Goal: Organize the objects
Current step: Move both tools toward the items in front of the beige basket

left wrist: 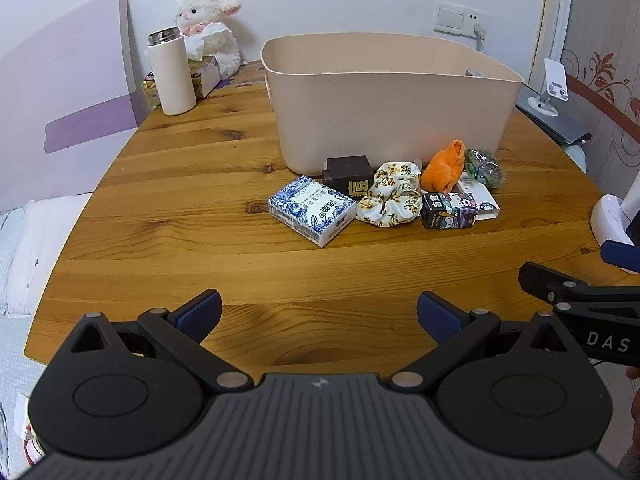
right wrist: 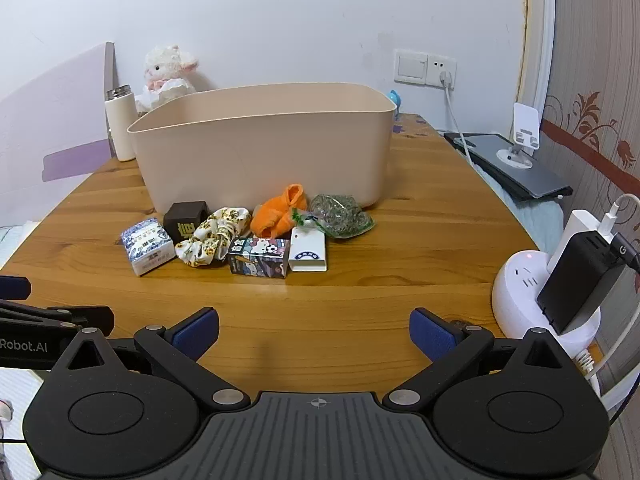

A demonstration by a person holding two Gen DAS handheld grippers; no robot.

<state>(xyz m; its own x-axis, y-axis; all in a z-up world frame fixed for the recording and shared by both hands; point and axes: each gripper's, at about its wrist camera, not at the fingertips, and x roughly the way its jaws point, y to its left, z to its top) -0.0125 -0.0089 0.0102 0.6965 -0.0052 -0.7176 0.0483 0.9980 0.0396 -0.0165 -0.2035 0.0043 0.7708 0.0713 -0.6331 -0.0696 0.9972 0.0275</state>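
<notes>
A beige bin (left wrist: 384, 120) (right wrist: 260, 152) stands on the wooden table (left wrist: 200, 200). In front of it lie a blue-white box (left wrist: 312, 210) (right wrist: 147, 246), a dark box (left wrist: 348, 176) (right wrist: 185, 220), a floral scrunchie (left wrist: 392, 196) (right wrist: 212, 236), an orange cloth (left wrist: 444, 168) (right wrist: 280, 212), a green bag (left wrist: 484, 166) (right wrist: 340, 214), a cartoon box (left wrist: 448, 210) (right wrist: 258, 258) and a white box (left wrist: 480, 198) (right wrist: 307, 250). My left gripper (left wrist: 319, 316) is open and empty near the table's front edge. My right gripper (right wrist: 314, 332) is open and empty beside it.
A white bottle (left wrist: 172, 74), a plush lamb (left wrist: 208, 28) and a tissue box (left wrist: 206, 74) stand at the back left. A white power hub with chargers (right wrist: 560, 292) is at the right edge. A laptop (right wrist: 516, 168) with a phone stand (right wrist: 522, 136) lies beyond.
</notes>
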